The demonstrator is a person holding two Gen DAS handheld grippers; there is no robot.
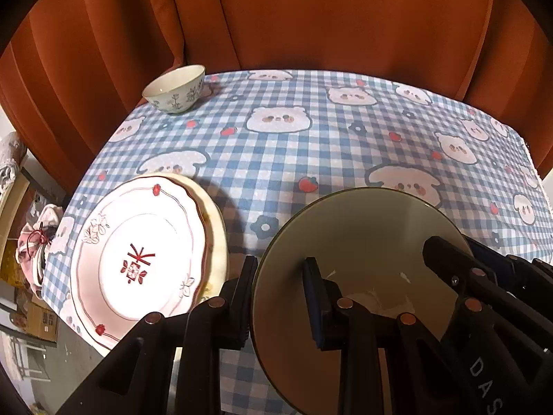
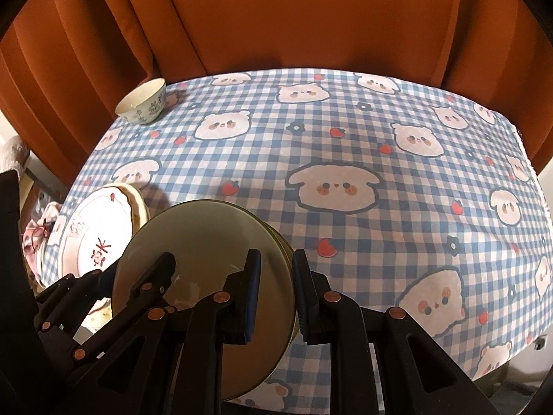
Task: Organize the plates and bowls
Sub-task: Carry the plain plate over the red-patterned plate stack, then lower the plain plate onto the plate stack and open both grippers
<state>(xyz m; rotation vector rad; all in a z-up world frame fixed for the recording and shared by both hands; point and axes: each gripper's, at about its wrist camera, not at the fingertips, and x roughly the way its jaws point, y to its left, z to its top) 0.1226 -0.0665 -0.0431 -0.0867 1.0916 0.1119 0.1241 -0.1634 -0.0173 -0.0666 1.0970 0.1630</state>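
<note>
Bowl point(image 1: 352, 242) clamped at opposite rims by left tongs point(image 1: 280, 297), right tongs point(image 2: 276, 294); step: placing; next, set on counter point(image 2: 345, 159).

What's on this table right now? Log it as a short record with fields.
held item: large bowl, rim gripped on both sides
left hand-held gripper: shut on the bowl's left rim
right hand-held gripper: shut on the bowl's right rim
plates: white plate stacked on cream plate, left side
far corner: small floral bowl
surface: checked tablecloth
</note>
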